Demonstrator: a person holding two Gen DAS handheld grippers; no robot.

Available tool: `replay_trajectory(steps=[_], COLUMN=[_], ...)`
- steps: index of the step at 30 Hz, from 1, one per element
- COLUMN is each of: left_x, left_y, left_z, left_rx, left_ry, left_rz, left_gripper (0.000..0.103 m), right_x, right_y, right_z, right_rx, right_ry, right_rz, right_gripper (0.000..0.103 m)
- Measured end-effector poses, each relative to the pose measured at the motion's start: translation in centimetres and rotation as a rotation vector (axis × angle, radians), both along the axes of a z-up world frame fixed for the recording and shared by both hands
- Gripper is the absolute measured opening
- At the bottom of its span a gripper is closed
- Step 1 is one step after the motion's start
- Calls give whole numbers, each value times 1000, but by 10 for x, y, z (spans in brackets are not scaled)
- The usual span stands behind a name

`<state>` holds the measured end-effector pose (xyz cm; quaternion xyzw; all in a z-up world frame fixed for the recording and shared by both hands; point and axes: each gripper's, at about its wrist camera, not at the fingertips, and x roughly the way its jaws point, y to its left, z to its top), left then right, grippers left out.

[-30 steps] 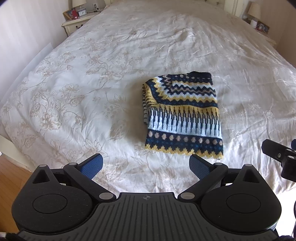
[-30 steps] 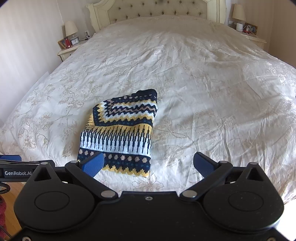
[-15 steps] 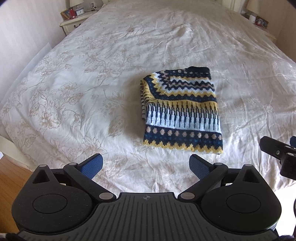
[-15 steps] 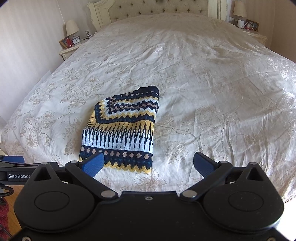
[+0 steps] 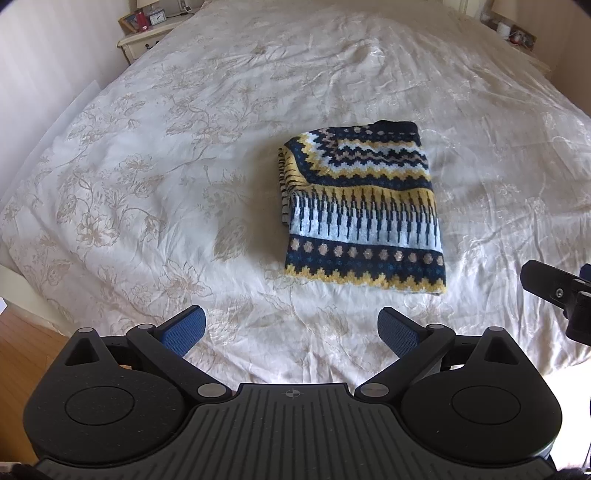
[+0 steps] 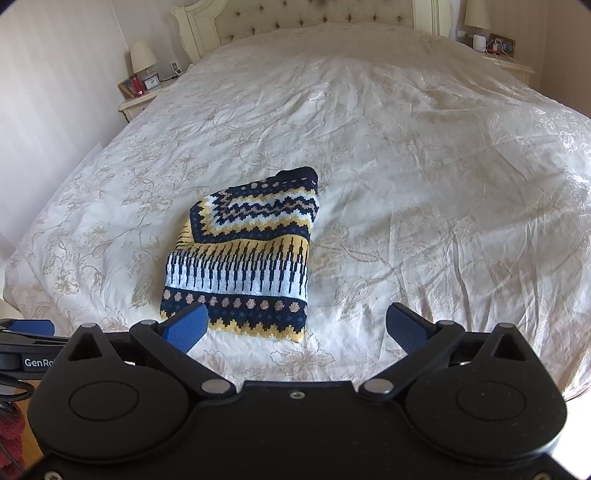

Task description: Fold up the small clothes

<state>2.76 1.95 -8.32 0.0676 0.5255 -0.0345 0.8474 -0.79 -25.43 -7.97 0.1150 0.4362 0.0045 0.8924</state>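
Note:
A small knitted sweater [image 5: 360,206], patterned in navy, yellow and white, lies folded into a neat rectangle on the bed; it also shows in the right wrist view [image 6: 245,254]. My left gripper [image 5: 291,328] is open and empty, held above the bed short of the sweater's near edge. My right gripper [image 6: 295,326] is open and empty, held just short of the sweater's near right corner. Part of the right gripper [image 5: 557,291] shows at the right edge of the left wrist view.
The bed [image 6: 424,166] has a cream floral duvet and a tufted headboard [image 6: 314,14]. Nightstands with lamps stand at the left [image 6: 142,92] and right [image 6: 506,62]. Wooden floor [image 5: 22,354] lies off the bed's near left edge.
Both grippers have drawn back a little and tilted; the sweater sits slightly higher in both views. The sweater itself has not moved. Both grippers stay open.

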Motion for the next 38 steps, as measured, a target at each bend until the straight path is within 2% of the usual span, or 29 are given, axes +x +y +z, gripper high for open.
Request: replay_trajectory(steps=[38], left_x=[0], left_y=[8], left_z=[3], left_rx=[-13], left_ry=[-2], left_rz=[2], left_gripper=[101], right_x=[-2], right_y=[6], right_z=[0], right_rx=[1], right_ry=[8], right_rz=[-12], right_gripper=[102])
